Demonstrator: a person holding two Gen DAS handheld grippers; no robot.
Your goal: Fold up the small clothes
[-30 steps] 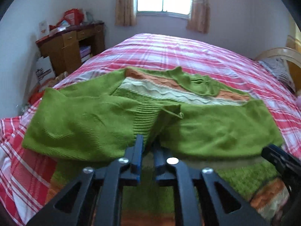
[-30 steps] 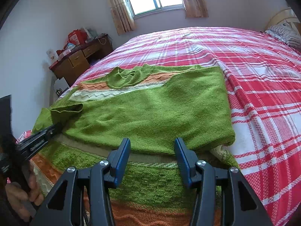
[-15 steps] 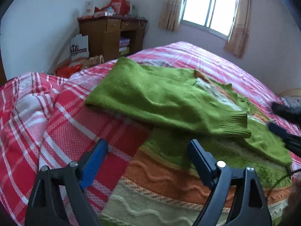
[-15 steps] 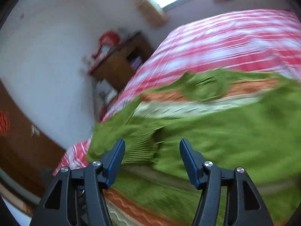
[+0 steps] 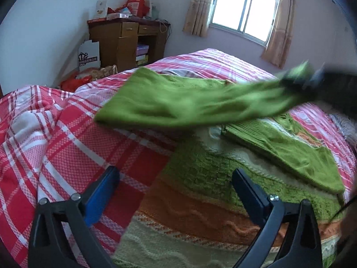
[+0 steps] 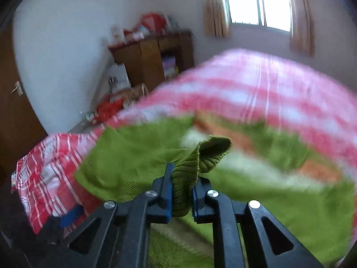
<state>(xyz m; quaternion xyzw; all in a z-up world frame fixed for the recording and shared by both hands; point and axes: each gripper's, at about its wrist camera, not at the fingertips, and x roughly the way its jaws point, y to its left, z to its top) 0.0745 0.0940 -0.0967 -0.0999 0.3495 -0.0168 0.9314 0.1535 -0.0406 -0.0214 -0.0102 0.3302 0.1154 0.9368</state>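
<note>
Your right tongs [image 6: 181,195] are closing, and their blue pads already pinch the ribbed cuff [image 6: 200,156] of the green sweater [image 5: 223,178]; the cuff bunches up above the pads and stands clear of the bed. In the left wrist view, the same right tongs [image 5: 296,82] appear blurred at the upper right, with the left-hand sleeve [image 5: 178,102] stretched from them in a raised band across the sweater body. That sleeve hangs above the garment and meets it again at the shoulder on the far left.

Your left tongs [image 5: 174,187] are opening and stand widely spread, with nothing between the pads. They hover low over the near edge of the sweater, one finger [image 5: 100,192] above the bedcover and the other above the orange and green bands of the knit.

The sweater lies flat on the bed [image 5: 55,134], which carries a red, pink and white plaid cover. The other sleeve [image 5: 290,149] lies folded across the chest, its ribbed cuff near the middle.

A wooden desk [image 5: 125,40] stands against the far wall, beside the curtained window [image 5: 243,11].
</note>
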